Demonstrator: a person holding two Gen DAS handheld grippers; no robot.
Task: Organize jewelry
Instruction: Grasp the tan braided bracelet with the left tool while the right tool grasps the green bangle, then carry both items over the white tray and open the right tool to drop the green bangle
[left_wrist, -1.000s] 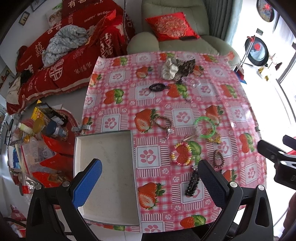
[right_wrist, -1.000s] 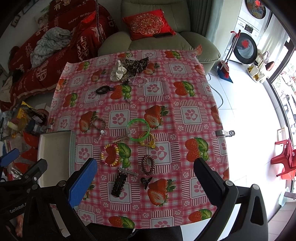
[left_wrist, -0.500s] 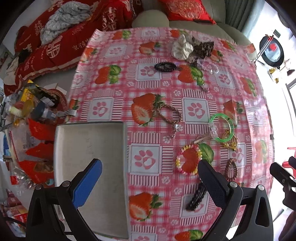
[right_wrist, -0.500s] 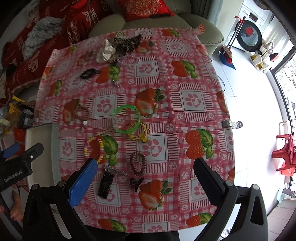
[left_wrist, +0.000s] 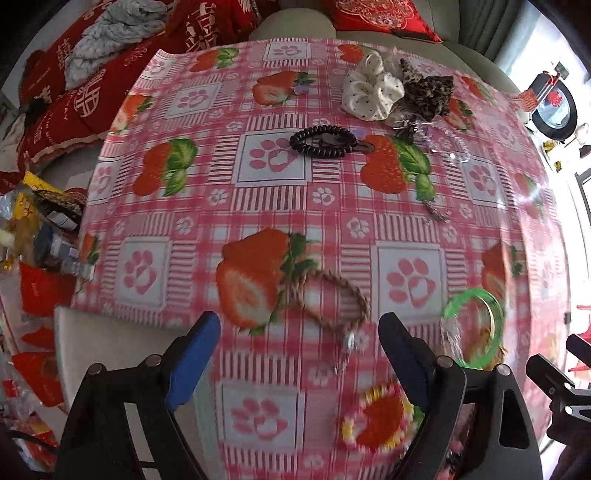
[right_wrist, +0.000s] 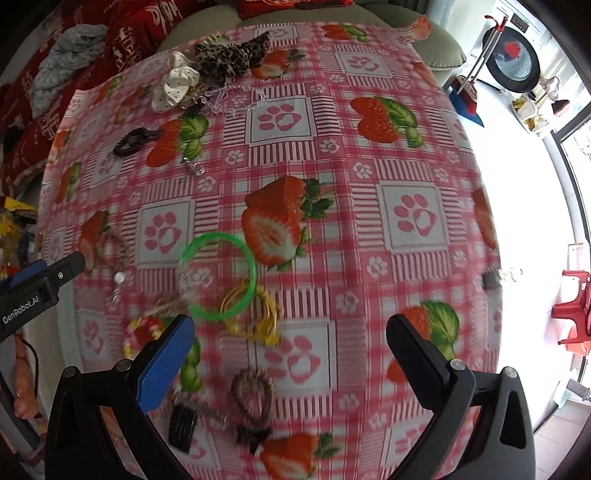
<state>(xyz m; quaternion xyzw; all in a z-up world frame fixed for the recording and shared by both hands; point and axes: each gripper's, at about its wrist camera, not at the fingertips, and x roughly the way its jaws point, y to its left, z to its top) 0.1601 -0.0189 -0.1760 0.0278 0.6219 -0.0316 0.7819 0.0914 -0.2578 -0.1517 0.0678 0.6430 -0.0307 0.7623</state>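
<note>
My left gripper (left_wrist: 299, 328) hovers low over the strawberry tablecloth, and its jaws are closing. A brown braided bracelet (left_wrist: 332, 299) lies between the fingers, untouched by the pads. A green bangle (left_wrist: 476, 328) and a beaded bracelet (left_wrist: 376, 421) lie to its right. The grey tray (left_wrist: 110, 350) sits at the table's left edge. My right gripper (right_wrist: 291, 325) is open above the cloth, holding nothing. Near its left finger lie the green bangle (right_wrist: 221, 273) and a yellow hoop piece (right_wrist: 258, 317). A brown coil tie (right_wrist: 253, 395) and a black clip (right_wrist: 183, 424) lie below.
At the far side lie a black coil tie (left_wrist: 323, 142), a white scrunchie (left_wrist: 369, 92), a leopard scrunchie (left_wrist: 424, 90) and a clear chain. A red-covered sofa and a green armchair stand behind the table. Bags and bottles (left_wrist: 40, 229) clutter the floor on the left.
Both grippers have come down close to the table. The left one moved forward over the brown bracelet and its fingers narrowed slightly. The right one now hangs over the green bangle.
</note>
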